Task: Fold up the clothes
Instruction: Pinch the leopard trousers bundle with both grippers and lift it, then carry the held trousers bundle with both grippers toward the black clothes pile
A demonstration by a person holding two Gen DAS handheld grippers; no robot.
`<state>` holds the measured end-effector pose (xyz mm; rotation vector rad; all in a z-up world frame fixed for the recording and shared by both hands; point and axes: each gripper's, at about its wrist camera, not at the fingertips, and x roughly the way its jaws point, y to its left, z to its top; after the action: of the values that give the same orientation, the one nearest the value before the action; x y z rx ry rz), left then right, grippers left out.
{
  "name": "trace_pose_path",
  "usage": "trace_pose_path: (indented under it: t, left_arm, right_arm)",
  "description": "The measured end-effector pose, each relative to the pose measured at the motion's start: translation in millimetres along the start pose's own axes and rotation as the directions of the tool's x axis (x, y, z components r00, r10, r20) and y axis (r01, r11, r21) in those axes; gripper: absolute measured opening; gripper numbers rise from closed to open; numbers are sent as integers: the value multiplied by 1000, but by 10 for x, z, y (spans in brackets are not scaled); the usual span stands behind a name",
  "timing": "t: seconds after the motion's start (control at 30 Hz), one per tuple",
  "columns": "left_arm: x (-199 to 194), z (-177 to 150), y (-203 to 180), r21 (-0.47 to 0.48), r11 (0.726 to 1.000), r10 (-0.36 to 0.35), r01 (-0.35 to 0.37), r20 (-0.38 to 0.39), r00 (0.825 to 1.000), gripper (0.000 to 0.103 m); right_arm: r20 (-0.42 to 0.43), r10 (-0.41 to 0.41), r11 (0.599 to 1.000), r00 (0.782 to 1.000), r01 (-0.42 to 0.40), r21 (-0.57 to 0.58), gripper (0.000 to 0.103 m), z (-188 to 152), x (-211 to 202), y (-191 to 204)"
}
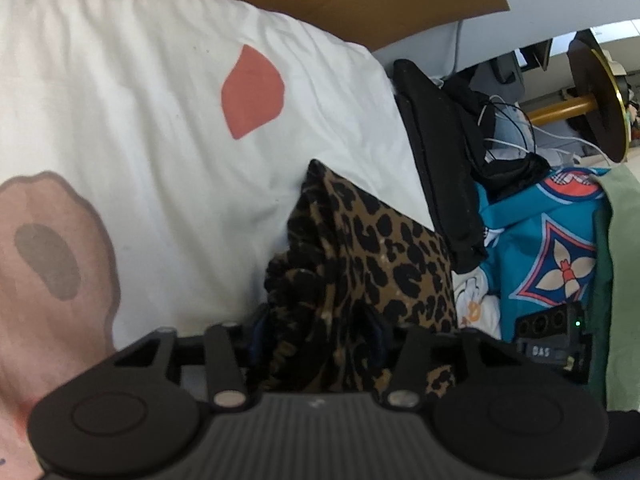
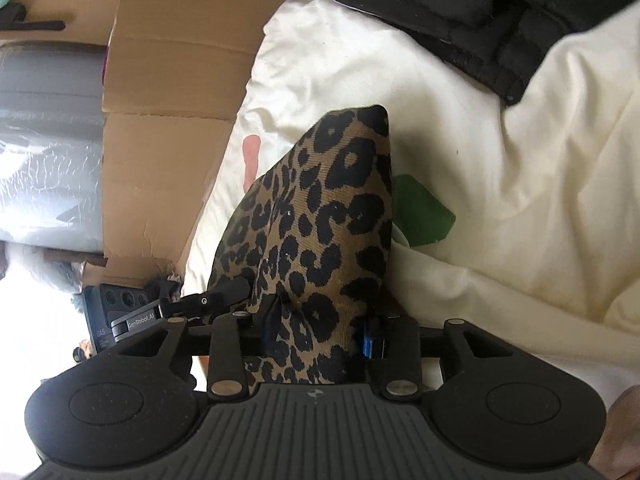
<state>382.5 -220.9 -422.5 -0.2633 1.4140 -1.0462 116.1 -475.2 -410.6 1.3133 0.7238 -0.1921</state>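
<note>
- Left wrist view: the left gripper point(image 1: 316, 332) has its jaws spread, leopard-print garment point(image 1: 360, 264) bunched between them, whether they pinch it, I cannot tell. It lies on the white patterned bedsheet point(image 1: 140, 100), beside a black folded garment point(image 1: 436, 168).
- Right wrist view: the right gripper point(image 2: 320, 330) has its jaws apart around the same leopard cloth point(image 2: 320, 208), grip unclear; the other gripper's finger point(image 2: 216, 296) touches its left edge.

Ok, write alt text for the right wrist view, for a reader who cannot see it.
A leopard-print garment rises in a folded peak between the fingers of the right gripper, over a cream bedsheet with a green patch. Flattened cardboard lies at left, dark clothing at top right, and the left gripper touches the fabric's left edge.
</note>
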Motion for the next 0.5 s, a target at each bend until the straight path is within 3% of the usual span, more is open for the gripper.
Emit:
trace_pose_path:
  t: [0.07,0.2,0.5]
  left_arm:
    - [9,5,-31,17,1000,9,-9,-2,1000,39]
    - [-31,-14,-122,60,998,34,-34,9,999,31]
    - [-228,-132,-403,101,988,111,-118,71,991,28]
  right_arm:
    - [4,-7,1000,1000,7,7,37,-13,19,0]
    - [2,-44,999,999,44,-8,11,-25,51,39]
    - [9,-79,993,997,79,-93,6,-56,14,253]
